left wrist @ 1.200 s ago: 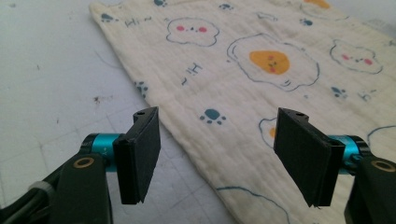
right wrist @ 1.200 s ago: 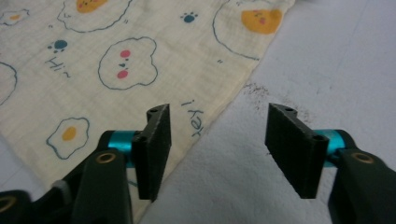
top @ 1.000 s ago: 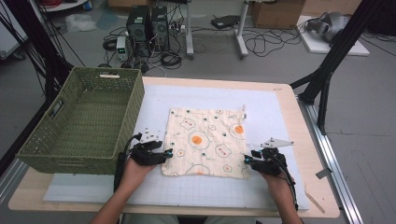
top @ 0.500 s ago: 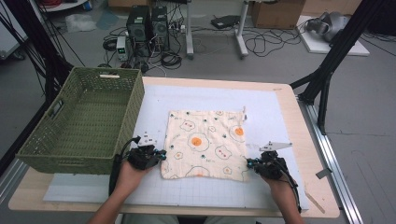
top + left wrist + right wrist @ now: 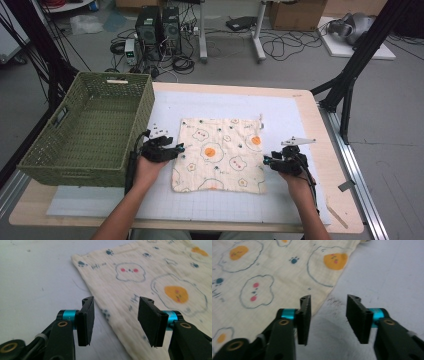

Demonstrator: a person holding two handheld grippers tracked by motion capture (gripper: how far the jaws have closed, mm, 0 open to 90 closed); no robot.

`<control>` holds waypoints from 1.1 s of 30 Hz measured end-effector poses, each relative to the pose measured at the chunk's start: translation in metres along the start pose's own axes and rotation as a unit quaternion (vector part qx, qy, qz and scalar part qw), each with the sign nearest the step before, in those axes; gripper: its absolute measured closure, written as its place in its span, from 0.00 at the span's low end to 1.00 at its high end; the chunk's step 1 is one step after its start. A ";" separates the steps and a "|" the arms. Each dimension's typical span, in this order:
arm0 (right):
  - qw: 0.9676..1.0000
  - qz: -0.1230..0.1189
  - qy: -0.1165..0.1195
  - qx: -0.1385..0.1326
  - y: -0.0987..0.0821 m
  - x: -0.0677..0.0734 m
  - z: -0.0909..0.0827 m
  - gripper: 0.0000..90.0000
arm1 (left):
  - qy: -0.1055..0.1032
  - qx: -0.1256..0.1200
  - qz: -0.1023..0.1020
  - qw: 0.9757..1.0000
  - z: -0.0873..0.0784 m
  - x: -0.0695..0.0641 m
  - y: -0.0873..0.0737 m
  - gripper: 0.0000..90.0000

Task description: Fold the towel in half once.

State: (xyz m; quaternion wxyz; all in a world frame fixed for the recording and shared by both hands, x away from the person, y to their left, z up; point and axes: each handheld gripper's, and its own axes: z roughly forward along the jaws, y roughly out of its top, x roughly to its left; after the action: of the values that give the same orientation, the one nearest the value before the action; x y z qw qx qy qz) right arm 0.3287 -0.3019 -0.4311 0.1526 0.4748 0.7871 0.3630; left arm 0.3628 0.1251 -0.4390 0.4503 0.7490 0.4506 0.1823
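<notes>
Both tongs, left tongs (image 5: 176, 148) and right tongs (image 5: 266, 161), are being opened off the cloth (image 5: 220, 153), now lying released flat on the desk (image 5: 300, 107), nothing gripped

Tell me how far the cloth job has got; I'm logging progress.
Done: the cloth lies flat on the table mat. In hand: the left tongs and right tongs have just been opening at its side edges, nothing gripped. Left: no fold made yet, and the green basket holds nothing.
</notes>
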 end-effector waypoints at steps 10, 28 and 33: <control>1.000 0.010 -0.002 -0.014 0.009 -0.010 0.013 0.53 | 0.004 -0.008 -0.044 0.999 0.044 0.030 0.034 0.54; 1.000 0.001 -0.010 -0.015 0.052 -0.019 0.043 0.43 | 0.054 0.037 -0.009 0.998 0.080 0.039 0.042 0.79; 0.999 -0.013 -0.043 -0.024 0.067 -0.023 0.056 0.41 | 0.050 0.040 0.025 0.998 0.082 0.033 0.042 0.96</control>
State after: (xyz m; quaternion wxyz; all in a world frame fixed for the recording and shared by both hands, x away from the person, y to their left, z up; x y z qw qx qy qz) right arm 0.4155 -0.2787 -0.4237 0.2023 0.4756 0.7773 0.3587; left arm 0.4570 0.1031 -0.4511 0.3927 0.7672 0.4605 0.2123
